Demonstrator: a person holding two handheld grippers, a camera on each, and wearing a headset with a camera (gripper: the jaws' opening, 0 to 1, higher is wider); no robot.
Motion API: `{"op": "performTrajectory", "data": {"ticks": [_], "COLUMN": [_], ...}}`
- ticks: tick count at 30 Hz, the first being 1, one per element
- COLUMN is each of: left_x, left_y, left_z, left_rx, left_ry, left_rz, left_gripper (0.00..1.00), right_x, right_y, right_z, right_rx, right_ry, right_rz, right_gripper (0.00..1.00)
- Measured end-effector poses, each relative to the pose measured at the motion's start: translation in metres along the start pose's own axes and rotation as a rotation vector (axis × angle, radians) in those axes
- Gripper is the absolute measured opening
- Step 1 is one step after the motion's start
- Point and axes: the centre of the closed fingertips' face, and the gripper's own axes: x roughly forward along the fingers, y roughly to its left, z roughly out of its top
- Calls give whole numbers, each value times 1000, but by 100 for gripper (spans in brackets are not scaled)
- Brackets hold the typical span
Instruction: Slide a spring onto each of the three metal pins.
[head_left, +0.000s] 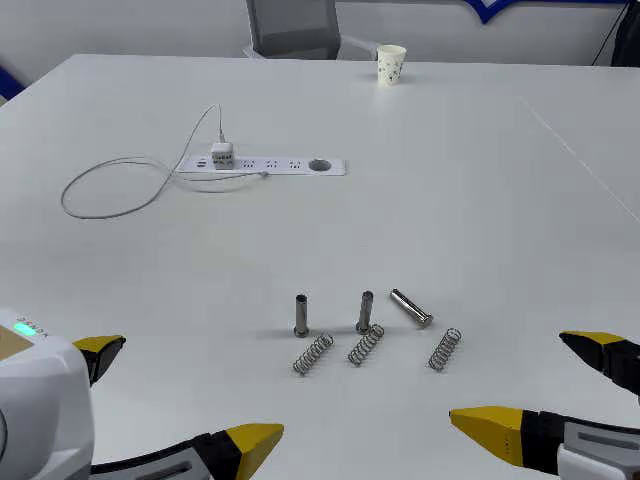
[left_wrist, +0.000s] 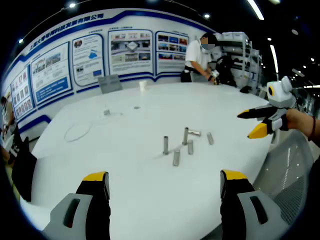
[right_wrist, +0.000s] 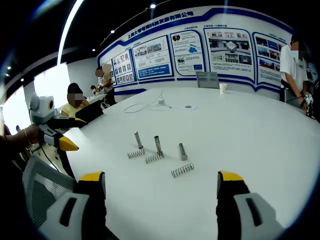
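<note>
White counter (head_left: 480, 200), wide, in a room with poster walls. Far side: power strip (head_left: 262, 163), cable (head_left: 110, 190), paper cup (head_left: 391, 64).

Near centre:
- Left pin (head_left: 301, 314) and middle pin (head_left: 365, 311), both upright.
- Right pin (head_left: 411, 308), lying on its side.
- Left spring (head_left: 313, 354), middle spring (head_left: 366, 344) and right spring (head_left: 445, 349), loose just in front of the pins, none fitted.

Left hand-held gripper (head_left: 178, 392) and right hand-held gripper (head_left: 512, 378): jaws wide apart, holding nothing, well short of the parts.

Step judged: first spring pickup. Pinch lightly across the coils, line the bore over an upright pin, and steady that pin with the other hand-held gripper.
</note>
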Motion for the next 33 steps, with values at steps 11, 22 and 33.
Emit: {"op": "performTrajectory", "data": {"ticks": [11,22,33], "left_x": [1,1,1], "left_y": [0,-1,-1], "left_z": [1,0,-2], "left_rx": [0,2,3], "left_ry": [-1,3,11], "left_rz": [1,-2,-7], "left_gripper": [93,93,93], "right_x": [-1,-1,-1], "right_y": [0,-1,-1], "right_z": [-1,0,-2], "right_rx": [-2,-4,-10], "right_ry": [4,2,11], "right_rz": [1,-1,1], "right_gripper": [93,93,92]}}
